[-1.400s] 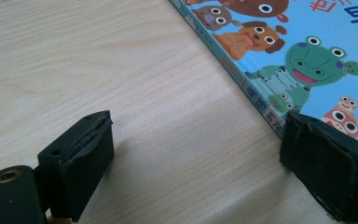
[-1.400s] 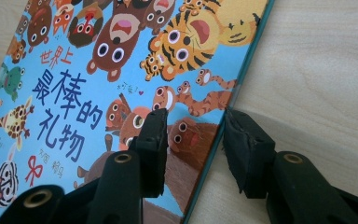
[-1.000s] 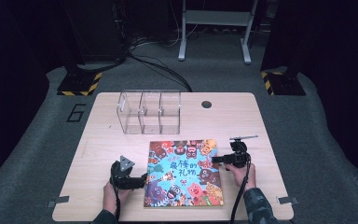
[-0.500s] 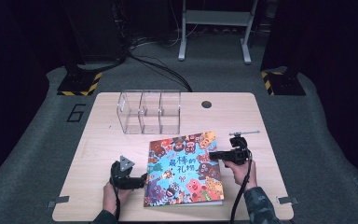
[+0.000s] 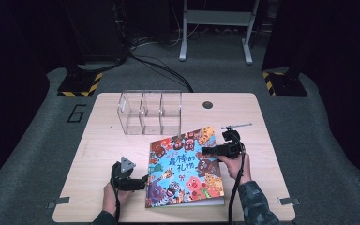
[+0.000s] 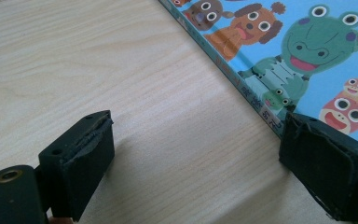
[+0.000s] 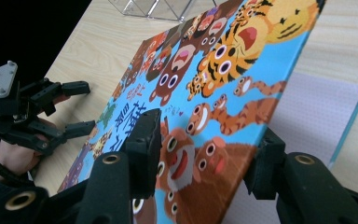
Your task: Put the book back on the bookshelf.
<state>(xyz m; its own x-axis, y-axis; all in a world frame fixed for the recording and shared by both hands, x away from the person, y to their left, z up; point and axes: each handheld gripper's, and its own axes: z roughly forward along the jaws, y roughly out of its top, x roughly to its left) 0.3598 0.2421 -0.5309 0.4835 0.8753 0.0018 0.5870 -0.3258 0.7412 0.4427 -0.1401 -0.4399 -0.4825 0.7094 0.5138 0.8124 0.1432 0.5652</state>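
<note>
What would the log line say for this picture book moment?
left gripper: open, beside book | right gripper: jaws just been opening, lifted cover between them

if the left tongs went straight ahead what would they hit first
Most likely the book: the open left tongs point at its near edge across bare table, with one jaw already beside that edge.
</note>
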